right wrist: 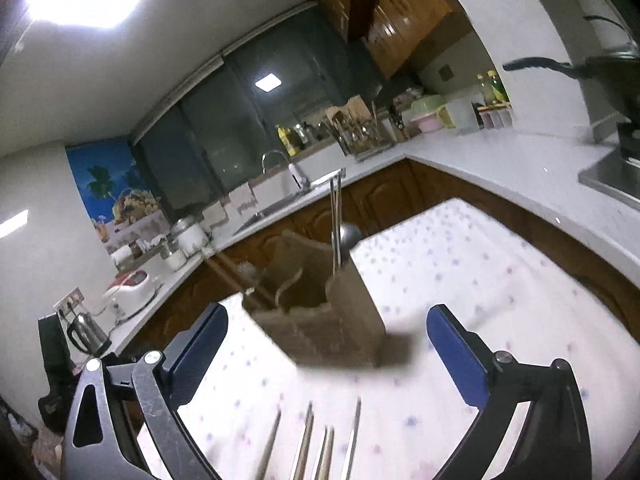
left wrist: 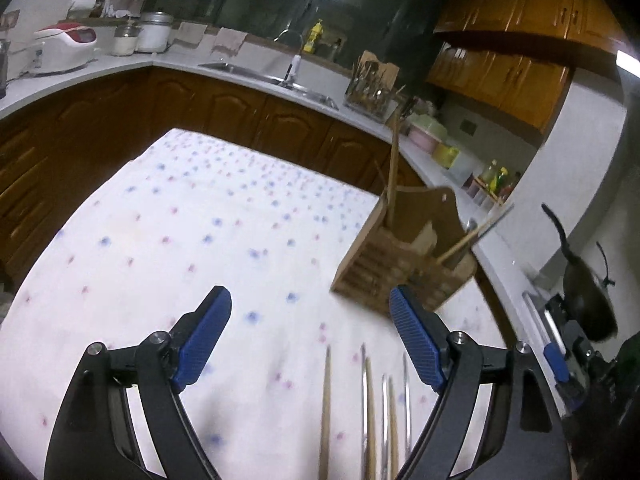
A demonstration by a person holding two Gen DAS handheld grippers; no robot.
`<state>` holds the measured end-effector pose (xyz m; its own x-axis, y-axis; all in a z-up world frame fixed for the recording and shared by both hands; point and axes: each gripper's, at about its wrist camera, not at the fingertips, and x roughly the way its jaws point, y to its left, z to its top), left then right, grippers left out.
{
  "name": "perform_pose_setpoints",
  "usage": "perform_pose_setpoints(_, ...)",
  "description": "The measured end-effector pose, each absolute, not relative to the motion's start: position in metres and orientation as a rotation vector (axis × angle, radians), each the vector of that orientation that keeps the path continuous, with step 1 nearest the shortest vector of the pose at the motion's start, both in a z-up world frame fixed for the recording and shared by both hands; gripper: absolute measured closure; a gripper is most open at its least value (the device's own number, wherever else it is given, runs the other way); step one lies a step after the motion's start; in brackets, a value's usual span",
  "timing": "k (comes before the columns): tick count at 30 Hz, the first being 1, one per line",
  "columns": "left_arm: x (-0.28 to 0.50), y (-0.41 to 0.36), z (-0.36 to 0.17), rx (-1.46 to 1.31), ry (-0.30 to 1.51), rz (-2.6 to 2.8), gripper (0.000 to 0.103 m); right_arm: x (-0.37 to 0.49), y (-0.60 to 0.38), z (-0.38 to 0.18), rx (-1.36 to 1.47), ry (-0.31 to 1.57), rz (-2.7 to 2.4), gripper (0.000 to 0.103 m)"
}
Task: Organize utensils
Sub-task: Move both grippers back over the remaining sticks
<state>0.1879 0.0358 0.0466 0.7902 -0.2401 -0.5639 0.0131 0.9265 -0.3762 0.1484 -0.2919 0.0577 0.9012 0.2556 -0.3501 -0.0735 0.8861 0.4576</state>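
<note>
Both grippers, left [left wrist: 310, 332] and right [right wrist: 328, 344], gape wide and empty; loose chopsticks [left wrist: 326, 412] lie before the wooden holder [left wrist: 404, 256] on the dotted tablecloth [left wrist: 180, 240].

Black grippers [left wrist: 310, 312], ribbed blue pads [left wrist: 416, 340]

my table [left wrist: 168, 240] wears a white cloth dotted blue and pink; on it stands a wooden utensil holder [left wrist: 404, 264] near the far right edge, and chopsticks [left wrist: 370, 412], wooden and metal, lie side by side nearest me
</note>
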Motion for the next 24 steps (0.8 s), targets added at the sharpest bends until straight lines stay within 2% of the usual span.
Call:
perform_pose_setpoints(13,0.142,0.027,0.015,-0.302,0.722,-0.128,0.020,0.099,-0.281,0.024,0.425,0.498,0.158,0.002)
perform_pose_setpoints(24,0.142,0.015,0.000,-0.242,0.771,-0.127,0.020,0.103,-0.268,-0.004,0.392,0.594,0.163,0.002)
